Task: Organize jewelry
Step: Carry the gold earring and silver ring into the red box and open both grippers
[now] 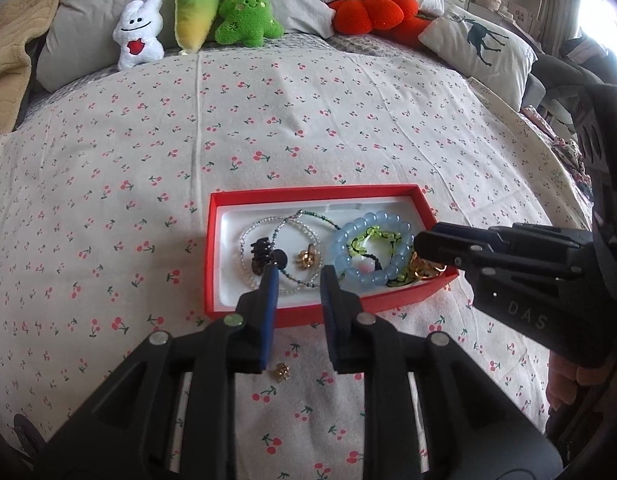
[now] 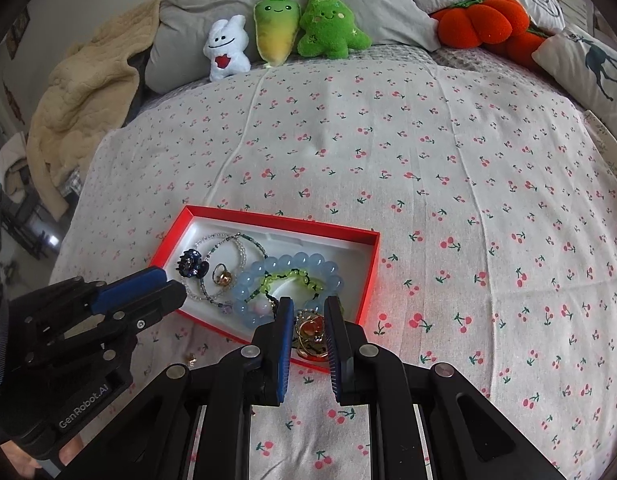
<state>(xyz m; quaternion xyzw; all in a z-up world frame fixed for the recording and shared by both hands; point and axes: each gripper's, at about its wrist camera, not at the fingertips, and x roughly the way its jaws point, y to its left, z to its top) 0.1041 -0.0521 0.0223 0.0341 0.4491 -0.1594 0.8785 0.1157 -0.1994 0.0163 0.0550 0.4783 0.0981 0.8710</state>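
A red box (image 1: 308, 192) (image 2: 276, 220) with a white lining lies on the cherry-print bedspread. In it are a blue bead bracelet (image 1: 350, 232) (image 2: 304, 260), a green bead bracelet (image 1: 364, 240), thin bead strands (image 1: 248, 236), a gold ring (image 1: 306, 258) and a dark clip (image 1: 259, 249) (image 2: 190, 262). My left gripper (image 1: 298, 276) (image 2: 170, 284) hovers over the box's left half, open, with nothing between its pads. At the box's near right corner my right gripper (image 2: 308, 304) (image 1: 422, 242) is shut on a gold charm bunch (image 2: 310, 328) (image 1: 428, 272), which hangs into the box. A small gold earring (image 1: 281, 372) (image 2: 190, 358) lies on the bedspread in front of the box.
Plush toys (image 1: 138, 36) and an orange pumpkin cushion (image 1: 368, 12) line the bed's head against grey pillows. A deer-print pillow (image 1: 480, 40) sits at the right and a beige blanket (image 2: 80, 92) at the left. Open bedspread stretches beyond and right of the box.
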